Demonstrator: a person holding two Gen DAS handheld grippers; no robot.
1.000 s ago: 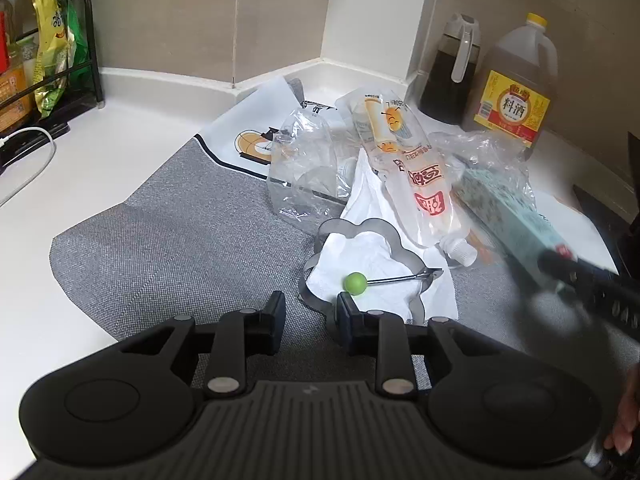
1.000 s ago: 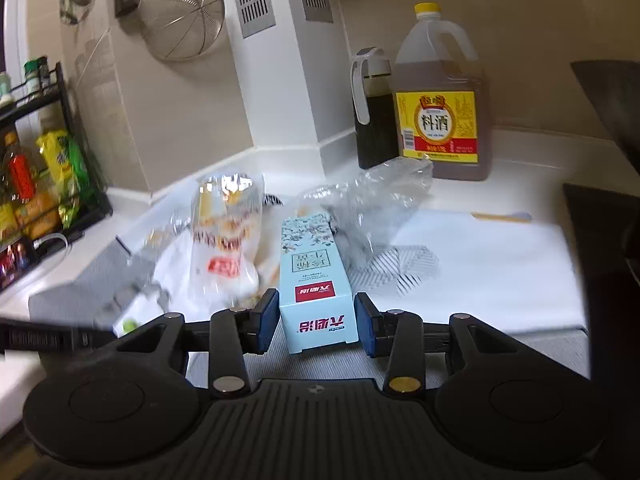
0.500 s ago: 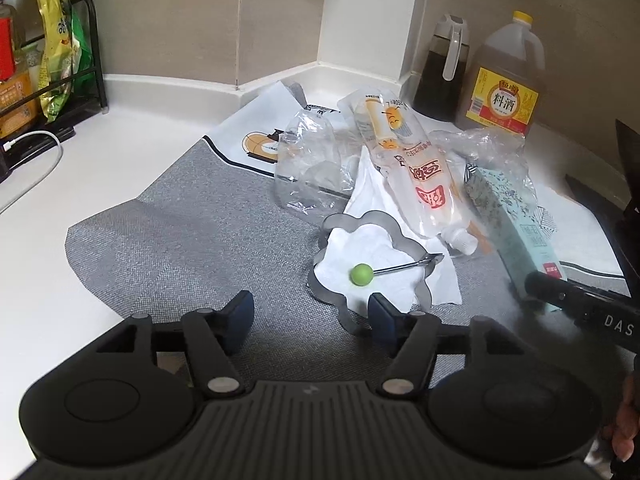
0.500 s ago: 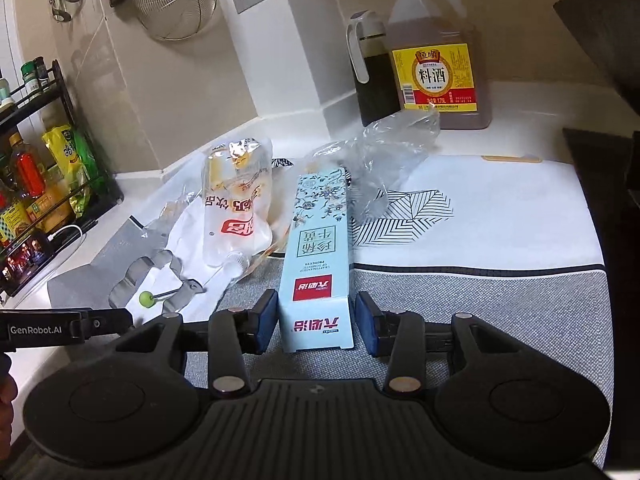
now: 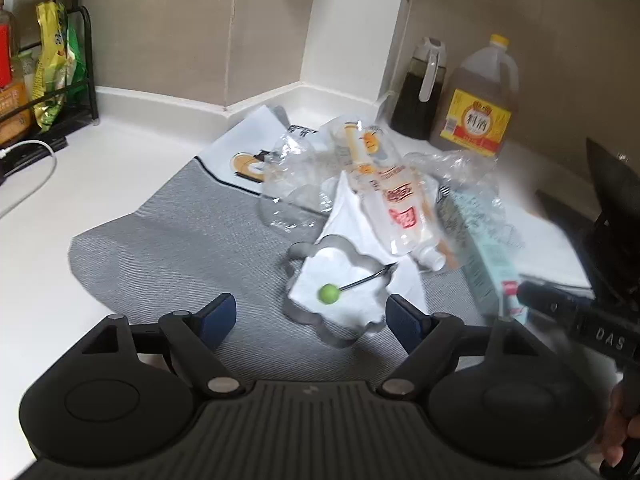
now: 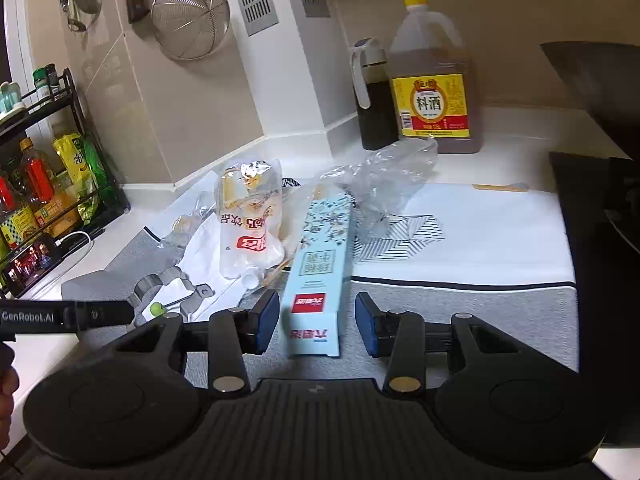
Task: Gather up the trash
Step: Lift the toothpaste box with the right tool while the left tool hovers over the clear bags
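The left tongs [image 5: 310, 316] are opening wide over the grey mat [image 5: 168, 248], empty, just near of the flower-shaped metal ring [image 5: 332, 284]. The right tongs [image 6: 317, 322] stand half open around the pale blue carton [image 6: 320, 272], pads not touching; close squarely on its near end. Beyond lie a clear pouch [image 6: 248, 216] and crumpled plastic [image 6: 384, 176].

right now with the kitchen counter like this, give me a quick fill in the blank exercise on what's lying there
1. The pin in the flower-shaped metal mould has a round head coloured ____.
2. The long pale blue carton lies between the pads of the ____ gripper.
3. The big amber bottle has a cap coloured ____.
4. The trash rests on a mat whose near part is coloured ____.

Missing words: green; right; yellow; grey
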